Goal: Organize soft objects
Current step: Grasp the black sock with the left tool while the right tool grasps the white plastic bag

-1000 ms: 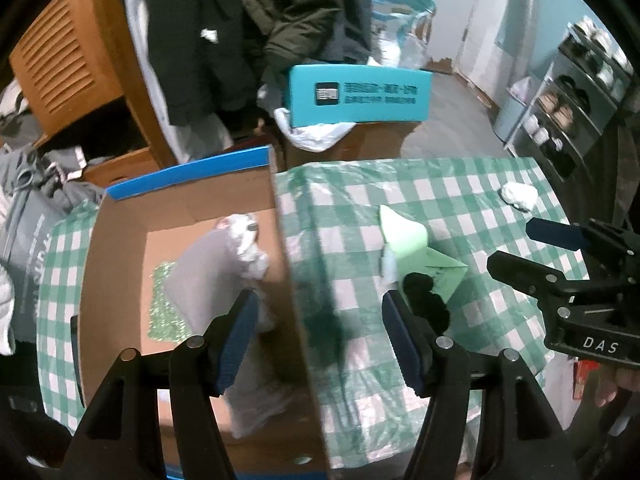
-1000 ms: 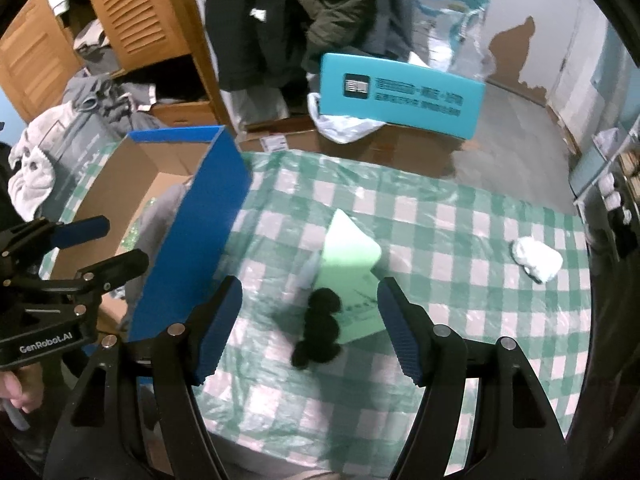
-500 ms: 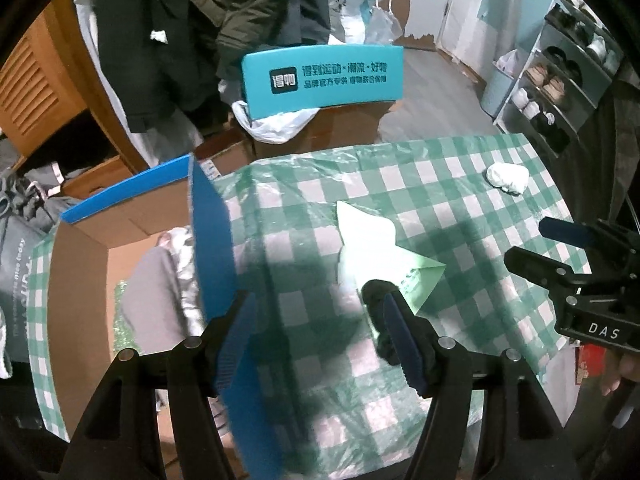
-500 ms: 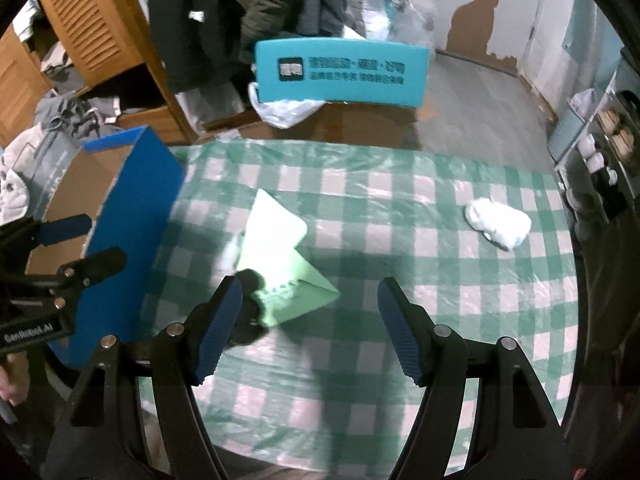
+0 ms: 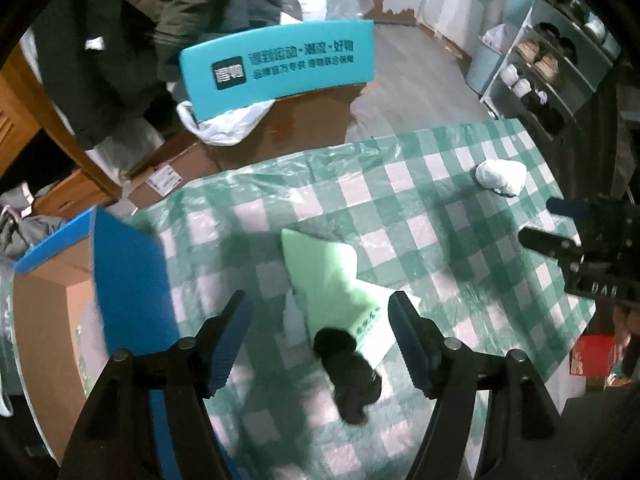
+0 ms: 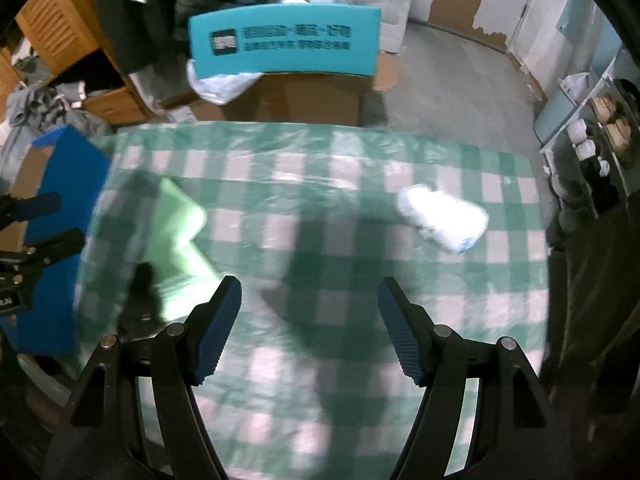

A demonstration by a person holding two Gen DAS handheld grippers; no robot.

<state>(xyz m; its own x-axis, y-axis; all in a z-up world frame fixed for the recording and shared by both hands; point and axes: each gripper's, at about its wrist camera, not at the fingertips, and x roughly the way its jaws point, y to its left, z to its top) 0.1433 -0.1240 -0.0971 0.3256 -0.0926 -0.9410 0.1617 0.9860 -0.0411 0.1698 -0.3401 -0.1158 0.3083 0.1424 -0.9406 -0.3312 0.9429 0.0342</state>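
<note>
On the checkered table [image 5: 424, 216], the left gripper [image 5: 320, 340] has wide-spread jaws over a black sock [image 5: 352, 376], and might grab the green bag [image 5: 332, 276] too.

A cluttered home room is showing here: dark jackets [image 5: 132, 32] are hanging beside a slatted wooden wardrobe [image 6: 56, 24], a green-checked plastic tablecloth [image 6: 320, 208] is covering the table, and a grey shoe rack [image 5: 548, 68] is standing by the wall.

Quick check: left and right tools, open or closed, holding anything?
Left tool: open, empty, hanging over the black sock.
Right tool: open, empty, over bare tablecloth.
</note>
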